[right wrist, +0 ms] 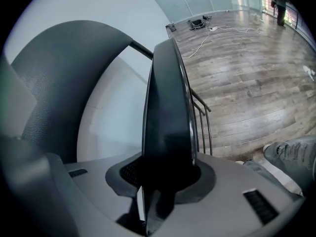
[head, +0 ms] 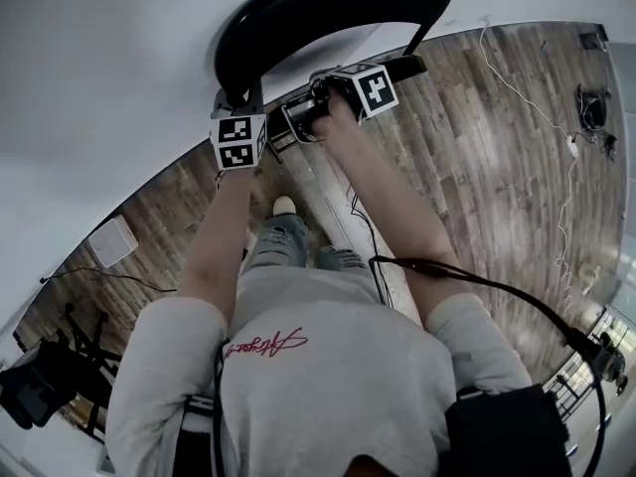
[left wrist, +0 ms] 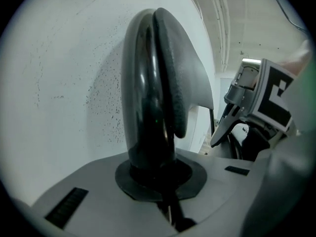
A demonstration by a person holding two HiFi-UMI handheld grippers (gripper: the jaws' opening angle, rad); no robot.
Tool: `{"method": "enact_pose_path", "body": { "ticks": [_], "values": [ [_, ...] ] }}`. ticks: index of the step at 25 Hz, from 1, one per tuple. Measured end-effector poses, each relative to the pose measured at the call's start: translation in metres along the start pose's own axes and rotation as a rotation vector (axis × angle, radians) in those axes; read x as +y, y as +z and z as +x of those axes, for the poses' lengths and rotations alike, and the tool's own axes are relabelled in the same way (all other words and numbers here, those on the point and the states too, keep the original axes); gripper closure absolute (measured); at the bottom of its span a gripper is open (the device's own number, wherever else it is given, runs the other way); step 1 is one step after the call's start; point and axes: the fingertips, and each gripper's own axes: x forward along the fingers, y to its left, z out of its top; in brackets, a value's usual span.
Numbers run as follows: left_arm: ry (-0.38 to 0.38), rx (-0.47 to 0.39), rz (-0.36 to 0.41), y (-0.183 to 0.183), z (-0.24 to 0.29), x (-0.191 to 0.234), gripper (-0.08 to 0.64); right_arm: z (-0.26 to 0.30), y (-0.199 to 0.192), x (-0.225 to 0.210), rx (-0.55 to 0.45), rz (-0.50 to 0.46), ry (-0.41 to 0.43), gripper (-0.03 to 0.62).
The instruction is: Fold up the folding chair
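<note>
The black folding chair stands against a white wall, its curved backrest at the top of the head view. My left gripper is shut on the chair's glossy black frame tube, beside the backrest's padded edge. My right gripper is shut on the edge of the seat panel, which stands on edge between its jaws. The backrest curves off to the left in the right gripper view. Thin leg tubes run down behind the seat. The right gripper also shows at the right of the left gripper view.
A white wall is right behind the chair. Wooden floor stretches to the right, with a cable trailing over it. A white box and a black stand sit at the left. The person's shoe is just below the chair.
</note>
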Motion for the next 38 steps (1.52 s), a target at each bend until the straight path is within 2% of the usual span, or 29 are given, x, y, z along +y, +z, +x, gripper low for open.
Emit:
{"method": "enact_pose_path", "body": {
  "ticks": [7,13,20,25,27,31,34,36,38],
  "values": [
    [0.000,-0.044,-0.003,0.017,-0.007,-0.001,0.543,0.005,-0.003,0.010,0.006,-0.025,-0.067,0.463],
    [-0.007,-0.039,0.016,0.018,-0.003,0.001,0.543,0.021,-0.003,0.020,0.019,-0.038,-0.124,0.463],
    [0.002,-0.033,-0.009,0.019,0.001,0.001,0.543,0.025,-0.001,0.026,0.023,-0.039,-0.141,0.463],
    [-0.104,-0.090,-0.066,0.014,-0.011,0.002,0.540,0.028,0.000,0.022,0.003,-0.006,-0.067,0.448],
    [-0.130,-0.100,-0.063,0.013,-0.016,0.003,0.505,0.026,0.000,0.026,-0.007,-0.052,-0.060,0.443],
    [-0.127,-0.099,-0.077,0.013,-0.022,0.003,0.503,0.027,0.003,0.029,-0.039,-0.230,-0.072,0.436],
    [-0.121,-0.098,-0.084,0.012,-0.029,0.002,0.503,0.019,0.002,0.031,-0.082,-0.330,-0.060,0.418],
    [-0.127,-0.099,-0.076,0.012,-0.032,0.002,0.499,0.015,0.003,0.032,-0.108,-0.355,-0.047,0.413],
    [-0.140,-0.097,-0.068,0.012,-0.035,0.002,0.491,0.015,0.003,0.033,-0.118,-0.332,-0.012,0.412]
  ]
}}
